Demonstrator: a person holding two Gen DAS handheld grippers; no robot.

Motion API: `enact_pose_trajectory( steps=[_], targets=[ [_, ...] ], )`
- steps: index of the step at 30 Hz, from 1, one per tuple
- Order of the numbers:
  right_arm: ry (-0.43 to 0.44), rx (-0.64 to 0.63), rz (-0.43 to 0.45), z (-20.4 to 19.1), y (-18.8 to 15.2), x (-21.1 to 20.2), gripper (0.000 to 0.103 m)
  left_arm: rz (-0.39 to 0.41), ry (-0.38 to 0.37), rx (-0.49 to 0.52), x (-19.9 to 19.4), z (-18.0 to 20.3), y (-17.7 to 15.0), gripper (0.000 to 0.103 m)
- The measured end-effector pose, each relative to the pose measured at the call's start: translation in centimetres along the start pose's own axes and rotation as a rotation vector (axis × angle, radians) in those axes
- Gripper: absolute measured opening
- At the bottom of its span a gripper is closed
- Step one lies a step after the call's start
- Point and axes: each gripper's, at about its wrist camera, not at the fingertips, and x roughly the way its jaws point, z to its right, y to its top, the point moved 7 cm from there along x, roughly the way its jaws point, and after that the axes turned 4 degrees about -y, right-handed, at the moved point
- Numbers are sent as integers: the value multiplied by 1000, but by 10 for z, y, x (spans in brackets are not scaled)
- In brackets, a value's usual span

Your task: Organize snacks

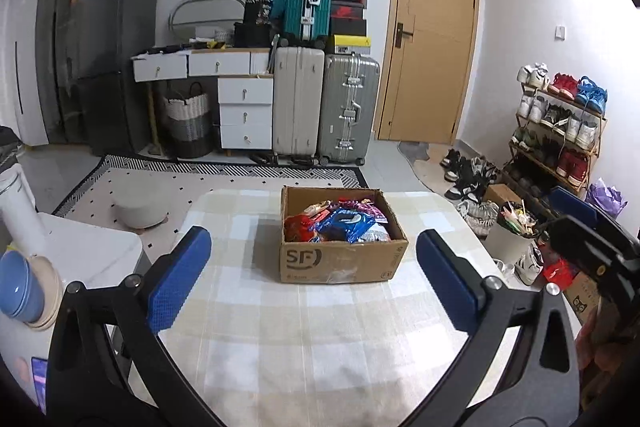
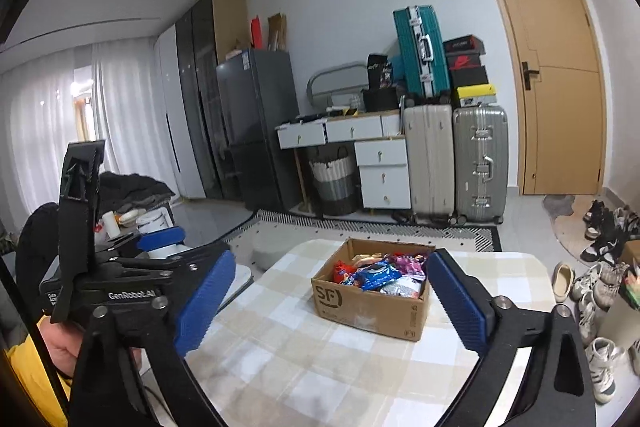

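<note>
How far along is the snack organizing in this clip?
Done: the snack packets sit piled in the cardboard box, and the checked tablecloth around it shows none loose. In hand: nothing; left gripper and right gripper are open and empty. Left: nothing visible.

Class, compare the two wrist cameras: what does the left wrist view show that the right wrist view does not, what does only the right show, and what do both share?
Only the left wrist view shows the shoe rack and the stacked bowls. Only the right wrist view shows the white curtains and the hand holding the left gripper. Both show the cardboard box of snacks on the checked tablecloth, the suitcases and the wooden door.
</note>
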Motion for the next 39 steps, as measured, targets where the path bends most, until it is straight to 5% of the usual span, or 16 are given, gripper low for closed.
enact_pose_trajectory(
  steps=[7, 20, 39],
  targets=[
    [-20, -14, 79, 6, -34, -29, 102, 119, 82, 39, -51, -10, -42, 103],
    [-86, 23, 121, 37, -80, -24, 102, 170, 162, 49, -47, -47, -97, 103],
    [-194, -27, 46, 63, -178, 22, 102, 47, 205, -3, 102, -89, -193, 103]
  ],
)
